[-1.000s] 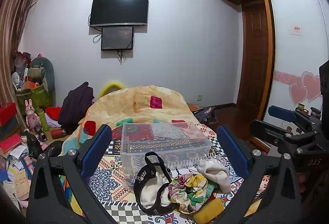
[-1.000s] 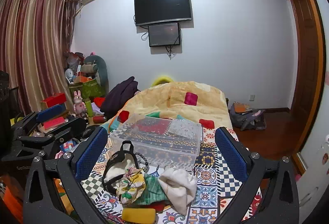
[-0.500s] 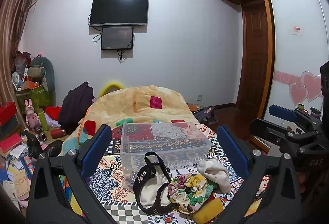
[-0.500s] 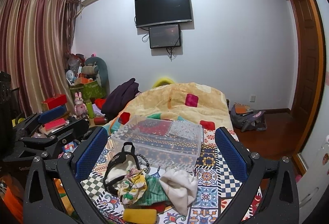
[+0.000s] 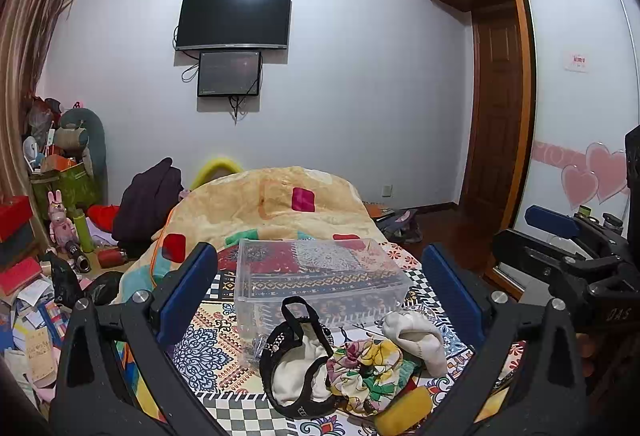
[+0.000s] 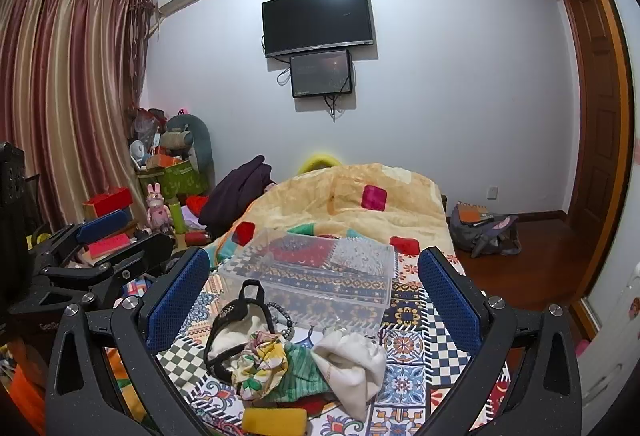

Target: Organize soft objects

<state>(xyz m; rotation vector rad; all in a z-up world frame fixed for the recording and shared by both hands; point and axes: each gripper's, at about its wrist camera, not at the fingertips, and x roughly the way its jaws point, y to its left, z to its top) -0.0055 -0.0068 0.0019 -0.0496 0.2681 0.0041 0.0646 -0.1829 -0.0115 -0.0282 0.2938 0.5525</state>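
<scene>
Left gripper point(image 5: 320, 288): jaws spread wide, nothing between them; held above the near edge of the bed, facing the pile.
Right gripper point(image 6: 314, 288): likewise released and empty, beside the left one, to its right.
Change over the last second: almost none. Both views match the earlier ones apart from a slight drift in framing; no item has shifted.
Soft objects: heaped on the patterned cover point(image 6: 404, 348), near side. Black-trimmed cream garment point(image 5: 296, 360) at left, floral scrunchie point(image 5: 368, 360) in the middle on green cloth point(image 6: 304, 368), white sock point(image 5: 416, 336) at right, yellow sponge point(image 6: 274, 421) nearest.
Clear plastic bin point(image 5: 316, 276): just beyond the pile, open-topped; appears empty, the cover's pattern showing through its walls.
Progress: judged not yet begun; every item lies outside the bin.
Meaning: the pause reads as a choice of first target. The sock sits clear at the edge and looks the easiest pick.
Risk: items overlap, so one lift may drag a neighbour.
</scene>
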